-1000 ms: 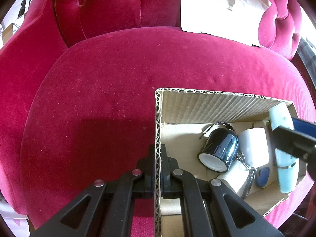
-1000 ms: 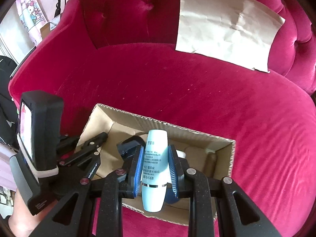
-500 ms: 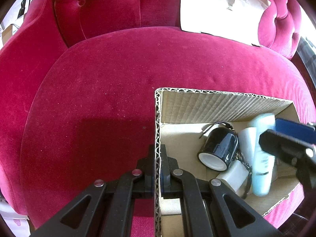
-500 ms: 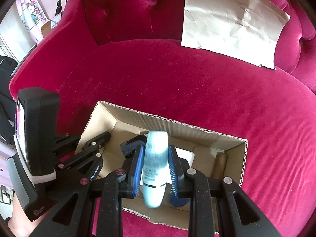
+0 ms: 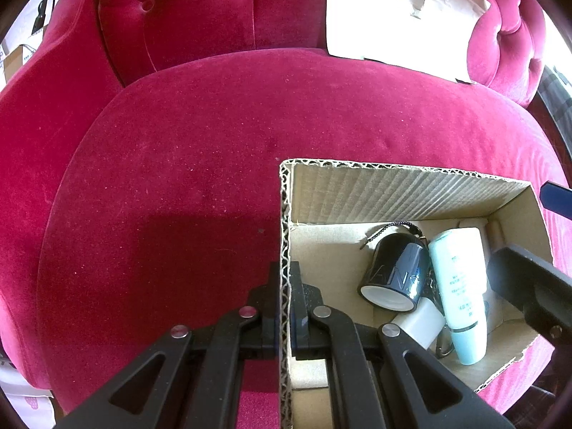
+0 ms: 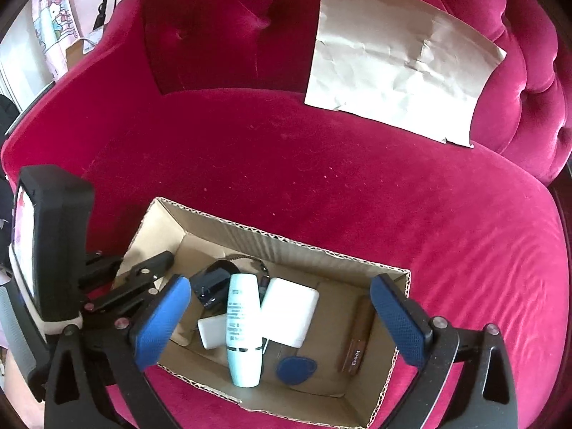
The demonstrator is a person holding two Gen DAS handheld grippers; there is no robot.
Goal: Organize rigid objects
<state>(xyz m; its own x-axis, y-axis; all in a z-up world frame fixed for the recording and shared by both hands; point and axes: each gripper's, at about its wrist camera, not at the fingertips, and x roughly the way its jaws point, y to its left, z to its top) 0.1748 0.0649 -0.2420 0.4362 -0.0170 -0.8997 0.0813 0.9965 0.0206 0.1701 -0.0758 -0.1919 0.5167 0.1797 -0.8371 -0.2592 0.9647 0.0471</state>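
**Bottle in box, R fingers wide apart — next: clear out w/o disturbing the load**

Sofa (image 6: pixel 321 196): red velvet seat, carries everything. Brown paper sheet (image 6: pixel 397 71) leans on the backrest, well apart from the work area.

Cardboard box (image 5: pixel 393 193): open top, sits on the seat cushion. L gripper (image 5: pixel 285 300) is clamped on the box's left wall, one finger each side of the corrugated edge. Judgement: this is the anchor; keep the pinch on until R is out, since the cushion is soft and the box could tip or slide.

R gripper (image 6: pixel 279 318): blue pads spread wide, nothing held, hovering above the box opening.

Contents, big to small:
- pale blue bottle (image 6: pixel 243 329), lying on its side across the other items, cap end toward the near wall. Resting on things, not on the box floor, so prob. free to roll.
- white block (image 6: pixel 289 314), touching the bottle.
- dark cylinder w/ cord (image 5: pixel 397 275), on its side beside the bottle.
- small white charger (image 6: pixel 211 332), partly under the bottle.
- brown tube (image 6: pixel 357 336) along the right wall.
- blue oval pad (image 6: pixel 296 368) on the floor.

How to do it well (judgement): lift R straight up, pads kept apart, no sideways sweep; right pad is near the box's right wall. No loose items visible on the seat, so task looks close to done.
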